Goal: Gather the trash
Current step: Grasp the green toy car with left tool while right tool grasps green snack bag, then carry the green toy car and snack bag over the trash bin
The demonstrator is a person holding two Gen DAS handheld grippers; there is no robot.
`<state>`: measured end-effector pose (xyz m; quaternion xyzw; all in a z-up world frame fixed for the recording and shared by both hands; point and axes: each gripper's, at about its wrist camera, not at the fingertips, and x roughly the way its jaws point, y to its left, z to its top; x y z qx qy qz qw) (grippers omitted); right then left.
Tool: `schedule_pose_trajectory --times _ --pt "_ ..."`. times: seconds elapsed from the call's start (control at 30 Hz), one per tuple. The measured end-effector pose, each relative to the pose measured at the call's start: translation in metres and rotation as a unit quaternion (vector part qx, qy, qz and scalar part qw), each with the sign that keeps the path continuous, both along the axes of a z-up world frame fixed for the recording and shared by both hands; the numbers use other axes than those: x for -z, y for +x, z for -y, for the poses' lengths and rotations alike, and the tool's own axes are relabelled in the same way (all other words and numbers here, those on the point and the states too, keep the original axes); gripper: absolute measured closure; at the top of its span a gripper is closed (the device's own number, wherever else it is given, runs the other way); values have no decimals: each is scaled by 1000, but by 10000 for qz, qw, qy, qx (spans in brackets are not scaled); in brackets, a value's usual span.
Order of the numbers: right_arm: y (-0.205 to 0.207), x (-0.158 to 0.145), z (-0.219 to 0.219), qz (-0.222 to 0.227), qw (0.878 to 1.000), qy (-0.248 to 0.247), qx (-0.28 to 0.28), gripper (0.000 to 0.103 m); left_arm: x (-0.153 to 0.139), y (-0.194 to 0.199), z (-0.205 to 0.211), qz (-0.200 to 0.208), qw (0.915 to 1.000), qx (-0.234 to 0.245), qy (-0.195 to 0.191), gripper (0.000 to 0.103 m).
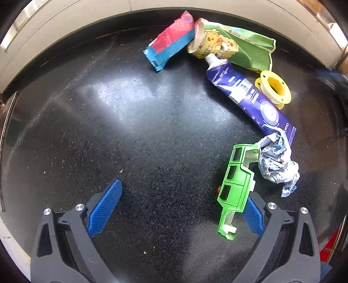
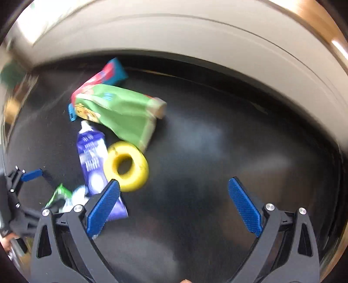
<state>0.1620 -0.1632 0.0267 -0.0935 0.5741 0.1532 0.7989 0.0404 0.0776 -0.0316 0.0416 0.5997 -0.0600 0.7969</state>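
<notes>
On the black table [image 1: 134,135] lie a red-and-blue wrapper [image 1: 171,41], a green SpongeBob snack bag [image 1: 237,45], a purple toothpaste tube [image 1: 248,95], a yellow spool [image 1: 276,87], a crumpled paper ball [image 1: 278,165] and a green toy car shell [image 1: 237,185]. My left gripper [image 1: 182,200] is open and empty, its right finger just behind the car shell. My right gripper [image 2: 174,196] is open and empty above the table; the yellow spool [image 2: 126,166] and the tube [image 2: 93,165] lie by its left finger. The bag [image 2: 121,113] and wrapper [image 2: 104,74] are farther back.
A pale wall or ledge [image 1: 87,19] curves behind the table's far edge. The left gripper [image 2: 32,174] shows at the left edge of the right wrist view, near the car shell [image 2: 57,193] and paper ball [image 2: 78,196]. The right wrist view is motion-blurred.
</notes>
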Motion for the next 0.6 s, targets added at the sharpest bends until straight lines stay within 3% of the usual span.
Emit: schedule_pose_trajectory --times 0.1,0.23,0.3,0.37,0.4,0.43,0.47,0.5,0.6 --pt "35 8 -38 -21 9955 -352 -880 7 0 13 9 -72 9999 105 13 6" --pt "65 12 -79 78 9733 -906 -2109 7 1 25 15 -160 9995 281 17 10" --pt "76 15 -92 -42 9645 -929 -2471 7 -2 28 20 -139 9991 393 13 16" --pt "84 18 -101 -281 9611 -707 -2654 9 -7 32 26 -63 9988 478 -6 41" --pt "87 19 -103 -420 9623 -470 -2645 24 -10 34 30 1 9987 500 -38 54" --pt "90 18 -103 -593 9639 -127 -2592 52 -12 37 32 19 9987 493 -95 88" --pt "93 15 -103 -688 9659 183 -2491 59 -12 41 32 -33 9991 394 -151 88" --pt "95 14 -102 -609 9720 163 -2263 73 -12 45 29 -105 9991 188 -355 88" --pt "90 12 -94 -581 9774 323 -2005 75 -17 53 22 2 9990 -114 -429 88"
